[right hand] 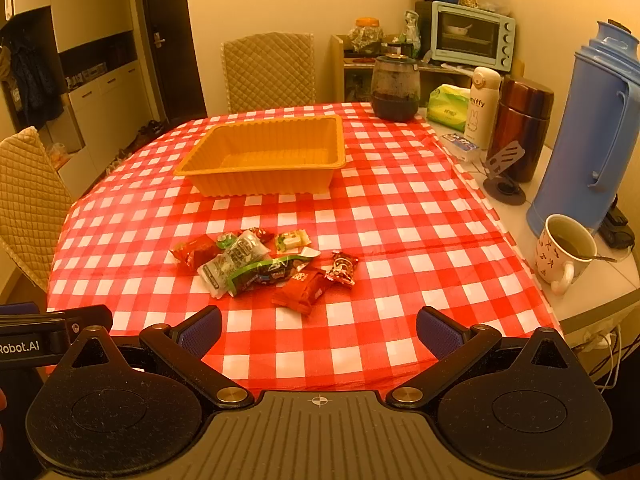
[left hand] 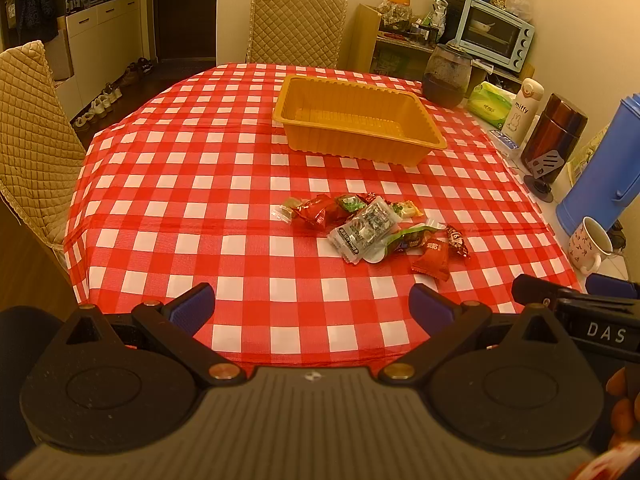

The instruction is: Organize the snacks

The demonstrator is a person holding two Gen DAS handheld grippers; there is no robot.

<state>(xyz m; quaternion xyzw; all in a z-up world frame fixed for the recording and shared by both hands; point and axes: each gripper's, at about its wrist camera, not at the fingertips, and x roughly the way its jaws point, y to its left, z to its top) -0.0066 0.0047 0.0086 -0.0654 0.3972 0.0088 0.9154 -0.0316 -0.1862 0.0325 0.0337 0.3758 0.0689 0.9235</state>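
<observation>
both grippers hang low over the near edge of the checked plastic tablecloth (right hand: 400,208), the left gripper (left hand: 312,304) and right gripper (right hand: 319,330) spread wide with nothing between their ribbed blue pads (right hand: 434,334). crinkly snack packets (right hand: 260,266) lie in a loose heap mid-table. well beyond them stands the ridged rectangular orange tray (right hand: 264,184), empty.

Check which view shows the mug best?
Right wrist: the mug shows whole, with handle, the liquid inside and a spoon. Left wrist catches it small at the right edge, its inside barely visible.
</observation>
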